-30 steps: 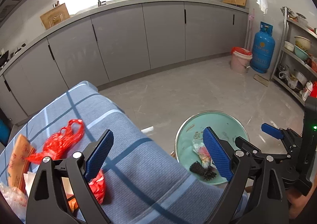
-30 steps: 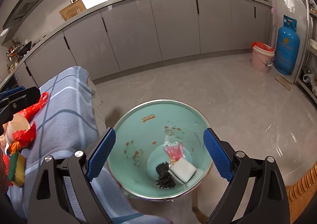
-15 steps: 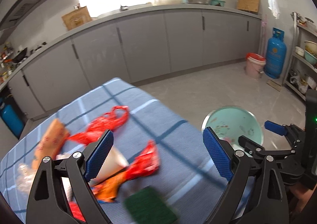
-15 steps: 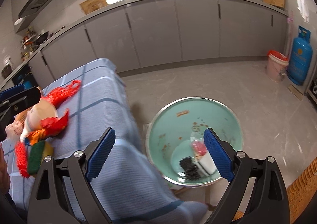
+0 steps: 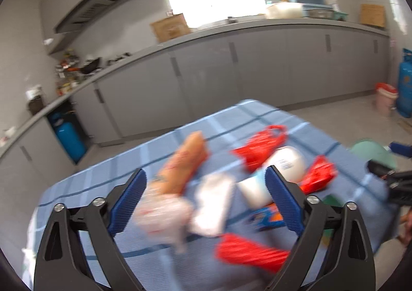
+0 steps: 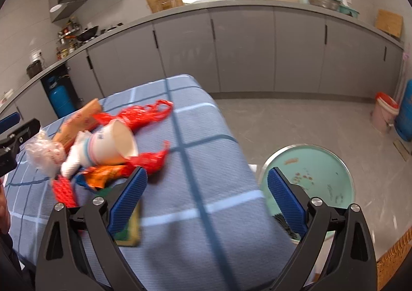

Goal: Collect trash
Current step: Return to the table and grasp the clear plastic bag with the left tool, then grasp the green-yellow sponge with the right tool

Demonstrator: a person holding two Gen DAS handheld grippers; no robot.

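While both tongs, left tongs (image 5: 203,199) and right tongs (image 6: 207,197), stand apart and empty, the trash pile (image 6: 103,146) lies on the counter (image 6: 195,203) beside the basin (image 6: 322,177); probably grasp the blurred paper cup (image 6: 116,144) by its rim first.

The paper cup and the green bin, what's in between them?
Only bare blue checked tablecloth, seen in the right wrist view. The paper cup lies among the trash; the green bin stands past the table's edge.

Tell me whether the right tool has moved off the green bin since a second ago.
Yes. The right tool now frames the blue tablecloth; the green bin sits right.
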